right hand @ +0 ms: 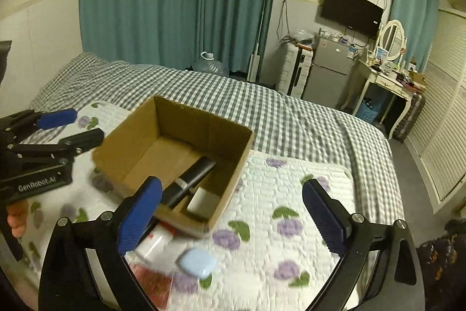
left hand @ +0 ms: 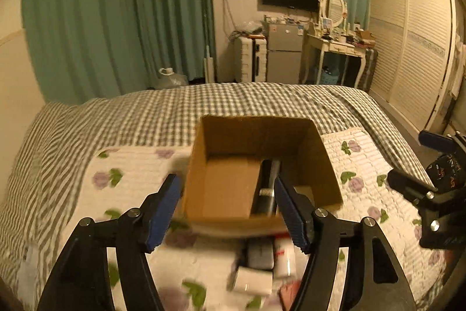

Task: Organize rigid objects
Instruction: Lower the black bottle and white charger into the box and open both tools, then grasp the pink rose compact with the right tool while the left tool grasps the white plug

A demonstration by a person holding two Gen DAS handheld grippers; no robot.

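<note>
The left claw [left hand: 227,212] is hanging over the bed with its fingers wide apart, holding nothing. The cardboard box [left hand: 256,165] is sitting just ahead, its near edge between the fingertips. The right claw [right hand: 233,214] is spread wide too, and empty. A black stick [right hand: 189,179] is lying inside the box. A white bottle [right hand: 153,244] and a light blue thing [right hand: 198,263] are lying close below, outside the box.

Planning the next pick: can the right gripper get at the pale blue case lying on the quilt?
Probably yes: the right gripper is open and empty, and the pale blue case lies uncovered just below its fingers.
</note>
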